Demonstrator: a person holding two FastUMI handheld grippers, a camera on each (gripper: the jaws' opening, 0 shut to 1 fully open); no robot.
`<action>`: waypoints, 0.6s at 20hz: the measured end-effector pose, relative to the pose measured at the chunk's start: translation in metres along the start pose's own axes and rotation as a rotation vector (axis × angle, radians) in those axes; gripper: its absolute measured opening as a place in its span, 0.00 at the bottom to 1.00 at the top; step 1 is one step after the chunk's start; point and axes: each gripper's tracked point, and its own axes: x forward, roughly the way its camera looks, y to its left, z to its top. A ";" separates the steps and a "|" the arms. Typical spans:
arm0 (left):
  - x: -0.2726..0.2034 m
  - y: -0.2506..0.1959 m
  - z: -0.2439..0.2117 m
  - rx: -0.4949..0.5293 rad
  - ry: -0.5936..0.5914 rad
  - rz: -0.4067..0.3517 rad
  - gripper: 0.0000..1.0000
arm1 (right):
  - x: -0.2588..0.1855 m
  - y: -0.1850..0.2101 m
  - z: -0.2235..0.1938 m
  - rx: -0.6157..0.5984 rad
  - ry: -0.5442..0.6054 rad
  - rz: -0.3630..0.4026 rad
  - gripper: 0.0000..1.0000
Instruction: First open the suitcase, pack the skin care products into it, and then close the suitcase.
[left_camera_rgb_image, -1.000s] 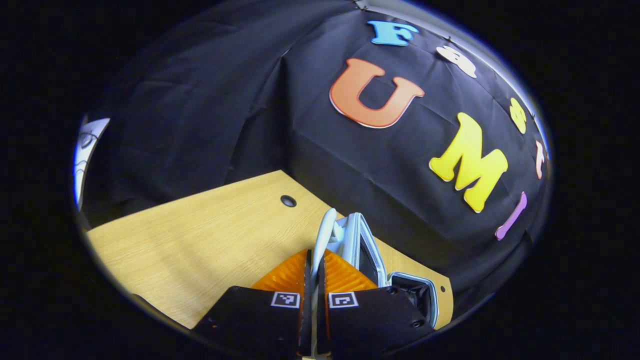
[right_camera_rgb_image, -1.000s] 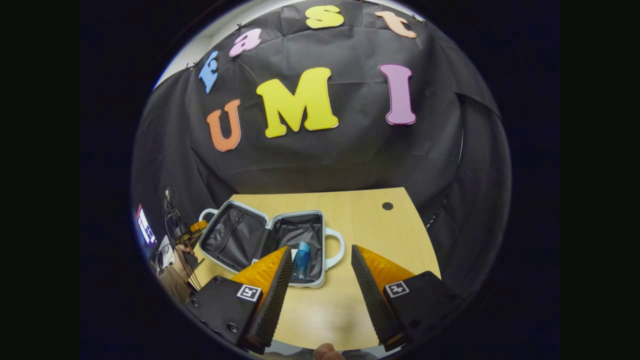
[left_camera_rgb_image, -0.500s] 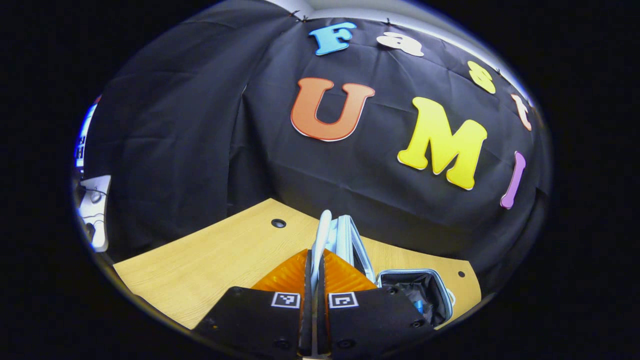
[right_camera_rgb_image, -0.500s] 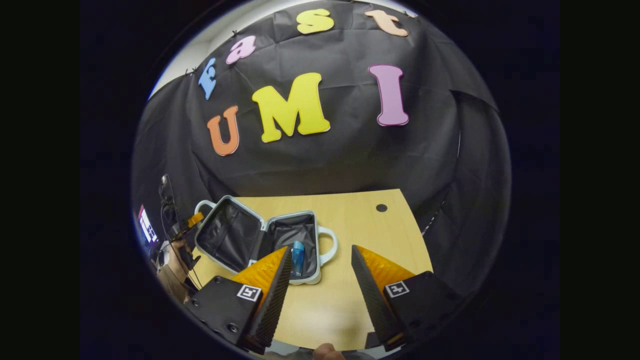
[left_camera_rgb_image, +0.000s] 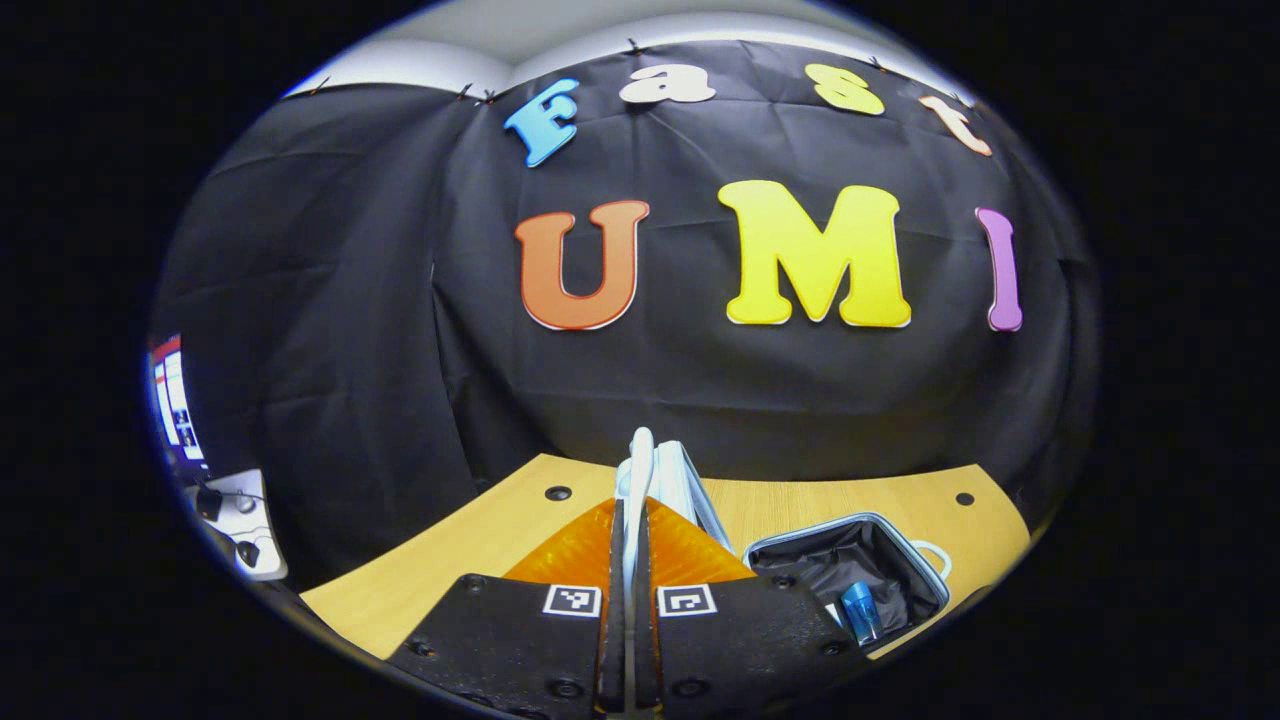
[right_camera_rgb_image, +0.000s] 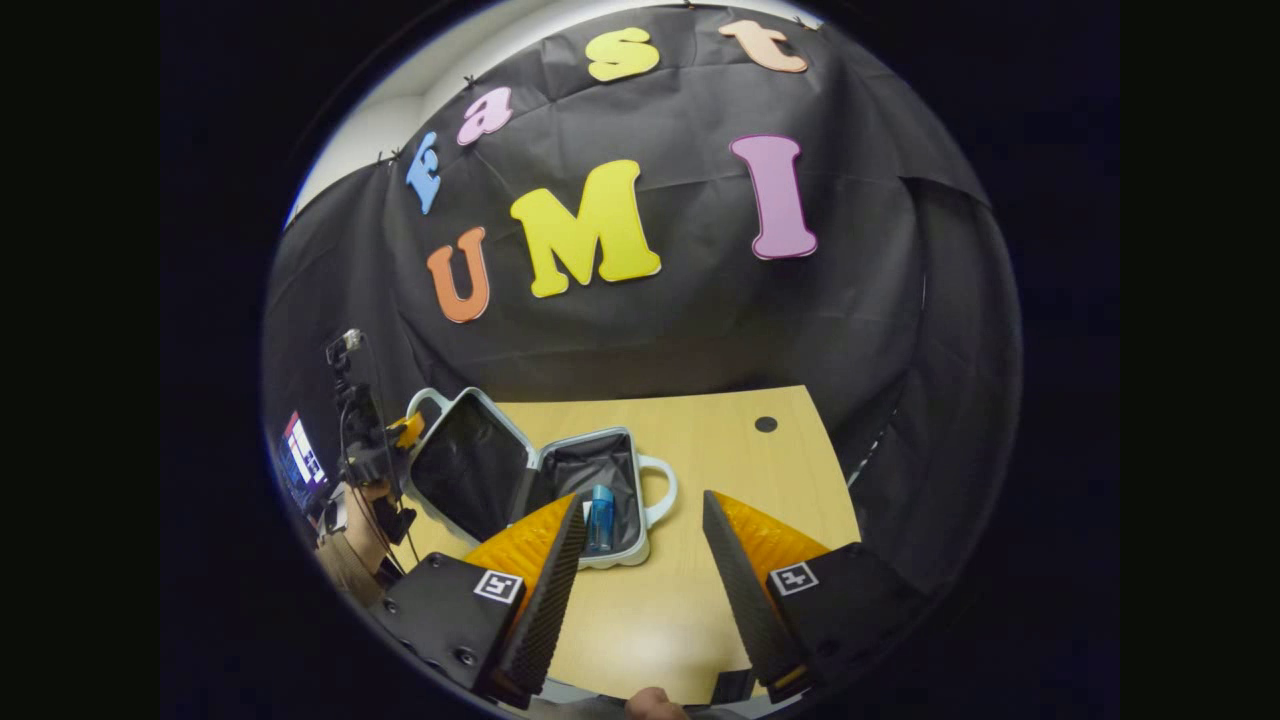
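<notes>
Left hand-held gripper (left_camera_rgb_image: 629, 520) pinches the suitcase lid handle (left_camera_rgb_image: 640, 470); right hand-held gripper (right_camera_rgb_image: 638, 520) gapes wide

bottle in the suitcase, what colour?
Blue bottle, lying in the suitcase; clearest in the right gripper view.

Seen from the right gripper (right_camera_rgb_image: 635, 500): fingers (right_camera_rgb_image: 545, 560) spread wide apart over the wooden desk (right_camera_rgb_image: 730, 470), gripping nothing. Beyond the fingers, small pale suitcase (right_camera_rgb_image: 520, 475) open on the desk, its lid (right_camera_rgb_image: 460, 465) raised at a tilt, dark lining showing. Blue skin care bottle (right_camera_rgb_image: 601, 515) lying in the flat half. At the lid's far handle, the left gripper (right_camera_rgb_image: 405, 432), held by a hand (right_camera_rgb_image: 365, 500)
</notes>
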 end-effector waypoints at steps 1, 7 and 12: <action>-0.002 -0.010 0.003 0.020 -0.006 0.000 0.07 | -0.002 -0.003 0.000 -0.003 -0.005 0.005 0.67; -0.010 -0.078 0.017 0.124 -0.050 -0.030 0.07 | -0.005 -0.016 -0.002 0.001 -0.007 0.019 0.71; -0.016 -0.142 0.018 0.168 -0.076 -0.059 0.07 | -0.001 -0.025 0.003 -0.001 -0.024 0.001 0.71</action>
